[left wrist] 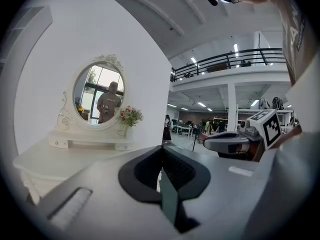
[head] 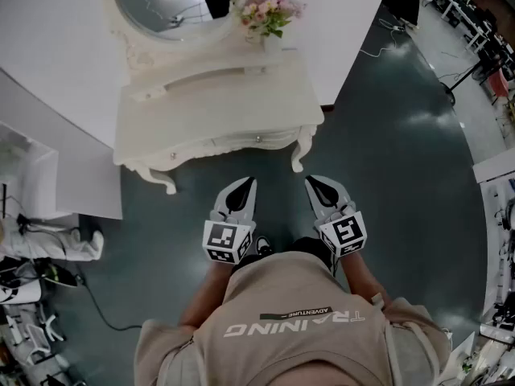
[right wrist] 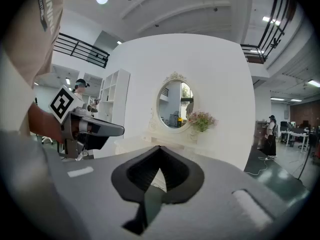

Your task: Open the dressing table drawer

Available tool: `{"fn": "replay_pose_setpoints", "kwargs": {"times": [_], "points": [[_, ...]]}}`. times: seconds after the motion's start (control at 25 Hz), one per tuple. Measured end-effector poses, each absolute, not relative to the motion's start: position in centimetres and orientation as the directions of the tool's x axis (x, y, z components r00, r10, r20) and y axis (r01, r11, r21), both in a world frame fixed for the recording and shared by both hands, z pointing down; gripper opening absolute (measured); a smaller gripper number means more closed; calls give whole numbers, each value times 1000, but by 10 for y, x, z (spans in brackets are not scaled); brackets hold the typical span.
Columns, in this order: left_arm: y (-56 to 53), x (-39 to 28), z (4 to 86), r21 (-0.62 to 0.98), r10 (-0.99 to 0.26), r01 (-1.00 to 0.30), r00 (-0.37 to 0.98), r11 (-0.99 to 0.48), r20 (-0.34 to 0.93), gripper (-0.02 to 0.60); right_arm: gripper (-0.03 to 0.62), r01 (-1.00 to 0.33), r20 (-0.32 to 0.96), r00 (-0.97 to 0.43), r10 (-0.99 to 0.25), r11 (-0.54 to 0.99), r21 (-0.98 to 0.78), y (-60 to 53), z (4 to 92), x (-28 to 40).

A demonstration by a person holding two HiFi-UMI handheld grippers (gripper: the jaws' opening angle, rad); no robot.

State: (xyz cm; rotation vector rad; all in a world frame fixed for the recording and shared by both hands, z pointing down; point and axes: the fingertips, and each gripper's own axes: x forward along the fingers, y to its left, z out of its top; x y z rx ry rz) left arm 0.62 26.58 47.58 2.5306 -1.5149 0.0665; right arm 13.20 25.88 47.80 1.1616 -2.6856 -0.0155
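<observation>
The white dressing table (head: 161, 119) stands against the wall ahead, with an oval mirror (head: 161, 2) and a vase of pink flowers (head: 269, 14) on it. Its drawer front (head: 229, 143) sits flush under the top, with a small knob (head: 259, 138). My left gripper (head: 250, 182) and right gripper (head: 310, 180) hang side by side over the floor, a short way in front of the table, touching nothing. Both point at the table, jaws meeting at the tips and nothing between them. The table (left wrist: 55, 156) also shows past my left gripper (left wrist: 161, 150), and the mirror (right wrist: 173, 104) past my right gripper (right wrist: 160, 148).
The floor (head: 402, 183) is dark green. A white shelf unit (head: 36, 187) stands left of the table, with cables and gear (head: 32, 280) on the floor below it. A stand and desks (head: 471, 47) are at the far right. The person's torso (head: 290, 328) fills the bottom.
</observation>
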Motion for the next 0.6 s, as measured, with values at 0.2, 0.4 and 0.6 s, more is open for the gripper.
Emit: {"fn": "replay_pose_setpoints", "kwargs": {"times": [0.2,0.4,0.6], "points": [[261,-7,485,150,-872,-881,469,-450,139,18,2,-736,177,-657,-733,675,61,251,485,124],[254,-18,491,146,-870,-879,472,-453,143,18,2,-760,168,-635,-754,649,40,247,485,121],[246,-19,499,245,-864,-863,482,-441,142,18,2,-757,207,-635,-744,653,25,241,498,118]]}}
